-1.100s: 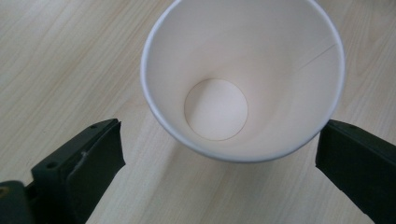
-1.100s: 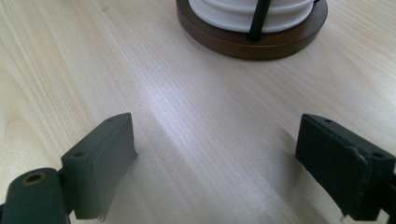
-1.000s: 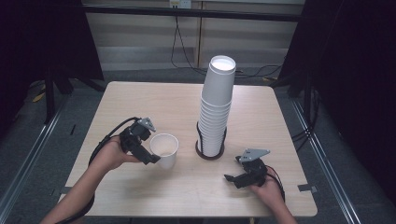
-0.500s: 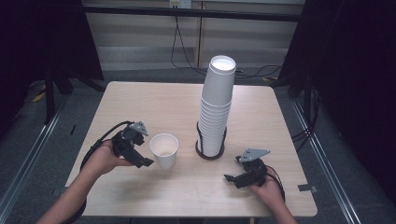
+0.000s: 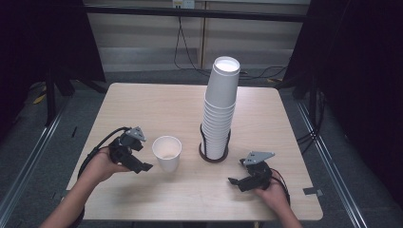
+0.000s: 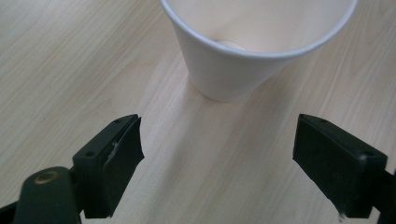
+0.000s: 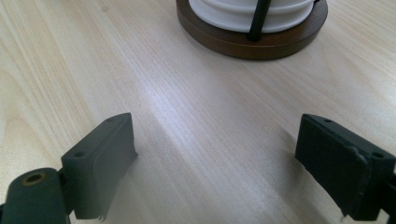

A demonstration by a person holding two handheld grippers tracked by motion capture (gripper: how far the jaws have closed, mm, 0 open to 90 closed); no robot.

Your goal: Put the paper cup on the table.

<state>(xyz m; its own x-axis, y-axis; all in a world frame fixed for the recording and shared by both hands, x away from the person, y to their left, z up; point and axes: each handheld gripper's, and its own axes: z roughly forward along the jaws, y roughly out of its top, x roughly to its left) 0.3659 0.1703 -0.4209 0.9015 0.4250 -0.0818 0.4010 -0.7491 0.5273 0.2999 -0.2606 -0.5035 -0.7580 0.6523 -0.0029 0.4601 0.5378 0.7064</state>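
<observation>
High view: A single white paper cup (image 5: 167, 152) stood upright, mouth up, on the pale wooden table (image 5: 142, 109), left of centre and towards the near edge. The left gripper (image 5: 142, 164) lay just beside the cup on its left, apart from it, held in the left hand (image 5: 100, 164). A tall stack of white cups (image 5: 220, 114) stood in a dark round holder (image 5: 213, 156) to the right of the single cup, near it but not touching. The right gripper (image 5: 236, 180) sat low over the table near the front edge, right of the holder, held in the right hand (image 5: 273, 192). Its tips pointed left.

Left gripper view: The left gripper (image 6: 219, 163) showed its jaws spread wide, with bare table (image 6: 60, 70) and no object between them. The jaws had just been closing, yet no pad touched anything. The paper cup (image 6: 243, 60) stood ahead of the jaw tips, clear of both, its lower wall and open rim in sight.

Right gripper view: The right gripper (image 7: 215, 163) likewise held its jaws spread, with only tabletop between them. Ahead of it stood the holder's brown wooden base (image 7: 252, 44), with the bottom of the cup stack (image 7: 233, 11) seated in it and a black upright rod (image 7: 259, 18) in front of the cups. The gripper was apart from the base.
</observation>
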